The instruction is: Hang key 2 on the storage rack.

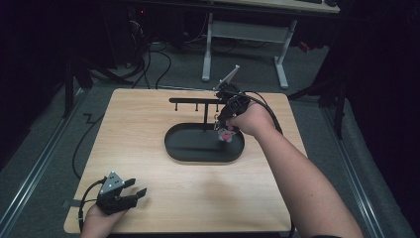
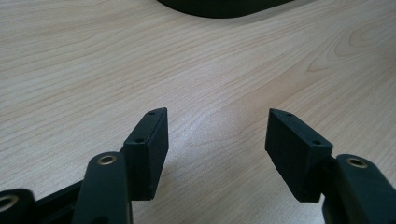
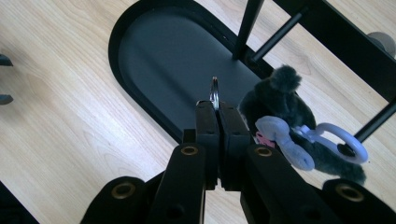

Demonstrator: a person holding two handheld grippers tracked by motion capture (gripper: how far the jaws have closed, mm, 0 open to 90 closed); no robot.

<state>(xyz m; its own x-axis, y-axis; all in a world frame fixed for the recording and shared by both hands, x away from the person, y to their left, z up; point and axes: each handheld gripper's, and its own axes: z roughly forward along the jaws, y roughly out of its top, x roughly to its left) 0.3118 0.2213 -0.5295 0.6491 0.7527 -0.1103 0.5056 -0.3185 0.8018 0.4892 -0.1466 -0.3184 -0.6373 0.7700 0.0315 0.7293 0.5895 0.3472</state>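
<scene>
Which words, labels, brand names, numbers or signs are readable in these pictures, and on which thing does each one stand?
None: no readable text in any view.
The wooden table, the black tray, the black rack, the furry keychain with its metal ring, and both tools carry no print that I can make out.

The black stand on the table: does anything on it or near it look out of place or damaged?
Nothing stands out. The black stand is upright on its oval tray base, and its pegs look straight. The right tool is shut on a metal key ring; a dark fuzzy keychain charm hangs beside it over the tray. I see no spill and no damage.
</scene>
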